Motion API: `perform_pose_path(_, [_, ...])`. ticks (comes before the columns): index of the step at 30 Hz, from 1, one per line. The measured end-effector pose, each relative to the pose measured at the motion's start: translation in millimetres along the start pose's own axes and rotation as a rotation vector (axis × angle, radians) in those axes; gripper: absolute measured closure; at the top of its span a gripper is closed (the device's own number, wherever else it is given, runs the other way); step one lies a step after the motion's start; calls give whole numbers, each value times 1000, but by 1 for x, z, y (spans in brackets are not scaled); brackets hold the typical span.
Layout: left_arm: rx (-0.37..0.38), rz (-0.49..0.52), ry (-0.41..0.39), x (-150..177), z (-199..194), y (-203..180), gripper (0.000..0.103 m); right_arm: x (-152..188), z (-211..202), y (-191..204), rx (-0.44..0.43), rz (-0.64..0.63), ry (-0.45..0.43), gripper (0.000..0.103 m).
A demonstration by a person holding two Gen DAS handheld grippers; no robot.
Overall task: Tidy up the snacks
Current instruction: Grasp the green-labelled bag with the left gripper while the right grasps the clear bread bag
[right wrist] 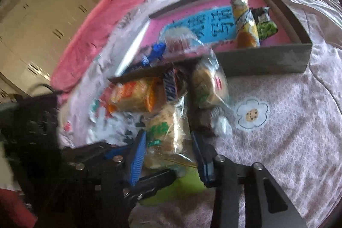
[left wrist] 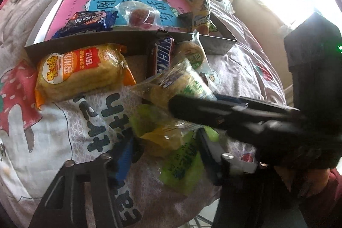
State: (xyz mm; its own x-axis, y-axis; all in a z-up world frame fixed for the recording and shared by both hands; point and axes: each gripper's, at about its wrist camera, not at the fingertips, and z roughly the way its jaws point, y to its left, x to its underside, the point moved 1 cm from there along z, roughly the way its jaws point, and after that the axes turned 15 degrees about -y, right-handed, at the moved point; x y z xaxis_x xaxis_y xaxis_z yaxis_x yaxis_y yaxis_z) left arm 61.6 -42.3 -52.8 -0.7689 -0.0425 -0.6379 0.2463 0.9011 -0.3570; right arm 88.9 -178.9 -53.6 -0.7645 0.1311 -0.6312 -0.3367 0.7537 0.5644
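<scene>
On a patterned bedspread (left wrist: 53,142) lie loose snacks in front of a grey box (left wrist: 128,40). My left gripper (left wrist: 164,151) is shut on a green and yellow snack packet (left wrist: 177,164), with its blue pads on both sides of it. My right gripper (right wrist: 168,153) is shut on a clear-wrapped pastry with a green label (right wrist: 164,134). In the left wrist view the right gripper (left wrist: 177,106) reaches in from the right over the green packet, pinching that pastry (left wrist: 183,82). A left finger (right wrist: 156,181) shows just below the pastry in the right wrist view.
Against the box front lie an orange rice-cracker bag (left wrist: 83,72), a Snickers bar (left wrist: 162,57), another wrapped pastry (left wrist: 192,55) and a small brown cake (right wrist: 211,121). The box holds a blue cookie pack (left wrist: 89,21), jelly cups (left wrist: 139,14) and a tall yellow packet (left wrist: 201,12).
</scene>
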Motion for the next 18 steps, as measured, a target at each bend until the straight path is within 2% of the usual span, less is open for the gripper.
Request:
perform_pose_path(9, [19,1,15,-1,2,1,55,-1,14,1,-49,9,37,64])
perform_pose_path(12, [20,-4,16,-2,6,0,55,1,27,4,-37,-5,69,63])
perform_pose_path(18, [28,-19,7,-3,10,-1,58,1,27,6,-53,-11,35,70])
